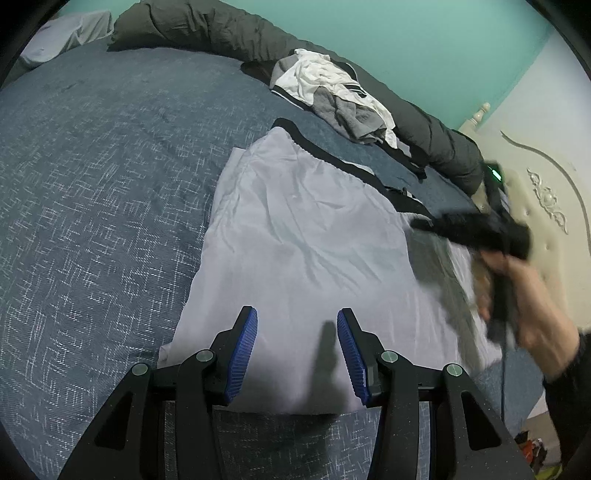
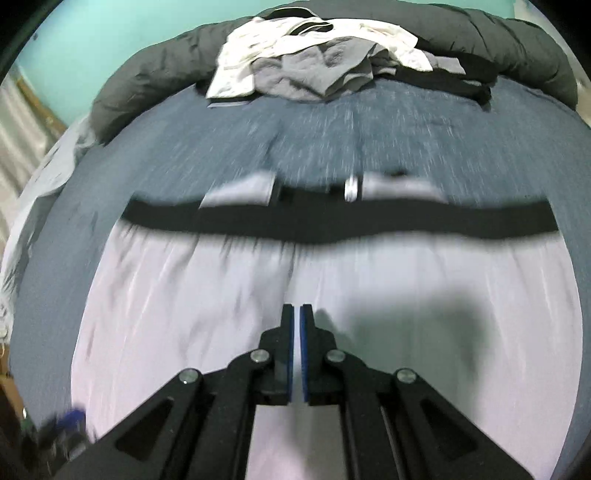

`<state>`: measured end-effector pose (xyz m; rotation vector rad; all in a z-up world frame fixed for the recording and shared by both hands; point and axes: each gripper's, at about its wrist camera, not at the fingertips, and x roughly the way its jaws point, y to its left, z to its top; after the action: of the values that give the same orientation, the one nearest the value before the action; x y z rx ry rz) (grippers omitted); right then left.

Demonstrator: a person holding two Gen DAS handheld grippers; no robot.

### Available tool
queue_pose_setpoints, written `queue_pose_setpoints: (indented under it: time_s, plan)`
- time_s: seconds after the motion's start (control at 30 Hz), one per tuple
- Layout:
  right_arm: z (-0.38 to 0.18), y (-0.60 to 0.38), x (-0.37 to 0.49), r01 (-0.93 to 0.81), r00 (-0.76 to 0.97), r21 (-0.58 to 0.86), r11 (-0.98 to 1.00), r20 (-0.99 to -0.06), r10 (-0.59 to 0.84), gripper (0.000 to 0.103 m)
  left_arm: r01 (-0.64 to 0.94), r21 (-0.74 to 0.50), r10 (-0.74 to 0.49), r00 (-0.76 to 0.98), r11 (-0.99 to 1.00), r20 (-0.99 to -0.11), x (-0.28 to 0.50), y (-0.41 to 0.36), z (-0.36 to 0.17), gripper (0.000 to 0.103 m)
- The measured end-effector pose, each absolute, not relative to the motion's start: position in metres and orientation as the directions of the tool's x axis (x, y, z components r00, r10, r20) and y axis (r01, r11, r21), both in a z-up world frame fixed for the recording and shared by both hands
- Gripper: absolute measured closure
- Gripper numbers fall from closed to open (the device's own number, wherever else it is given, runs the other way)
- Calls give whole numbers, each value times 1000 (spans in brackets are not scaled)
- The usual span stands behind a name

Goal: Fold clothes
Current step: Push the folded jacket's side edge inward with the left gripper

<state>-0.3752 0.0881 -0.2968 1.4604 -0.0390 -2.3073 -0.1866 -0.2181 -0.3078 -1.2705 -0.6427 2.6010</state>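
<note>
Pale lilac shorts (image 1: 306,236) with a black waistband (image 1: 332,158) lie flat on the blue bed cover (image 1: 92,184). My left gripper (image 1: 297,354) hovers open over the near hem of the shorts, with nothing between its blue pads. In the right wrist view the same shorts (image 2: 184,295) fill the lower half, and their waistband (image 2: 332,221) runs across the middle. There my right gripper (image 2: 297,308) is shut above the cloth, and no fabric shows between its pads. From the left wrist it appears as a blurred right gripper (image 1: 419,223) over the shorts' right edge, held by a hand (image 1: 535,295).
A heap of white, grey and black clothes (image 1: 332,88) (image 2: 314,62) lies at the far side of the bed. A dark grey duvet (image 1: 207,26) (image 2: 147,74) is rolled along the far edge. A cream headboard (image 1: 535,192) stands on the right.
</note>
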Motion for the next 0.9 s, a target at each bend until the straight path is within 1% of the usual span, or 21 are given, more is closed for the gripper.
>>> queue_pose_setpoints:
  time_s: [0.23,0.4,0.6,0.73,0.8,0.87,0.9]
  plan:
    - [-317,107,-280,349,-297,241,-906,-888,-351,100,47,-446,317,-637,-894,-703,-179,-226,-303,54]
    - [-326,112,-228,360,-271,242,-901,-897,-349,100,64,-458,311,-650,-886,-693,-173,-235,-300,54]
    - [-335,110,-194,381,-234,245,-892,-907,-349,100,87,-466,302,-655,-881,-693,-170,-245,-301,53]
    - [-351,112,-182,375,-191,263,-889,-916,-352,100,93,-470,300,-657,-878,-692,-168,-248,-300,50]
    - [-344,119,-180,361,-219,284,-888,-900,-377,100,94,-477,305,-658,-874,-689,-166,-250,-299,47]
    - [-335,128,-179,348,-251,300,-888,-883,-397,100,102,-507,325,-656,-856,-681,-165,-253,-301,41]
    - [-333,132,-180,340,-263,308,-889,-876,-404,100,108,-520,333,-655,-848,-678,-164,-255,-301,41]
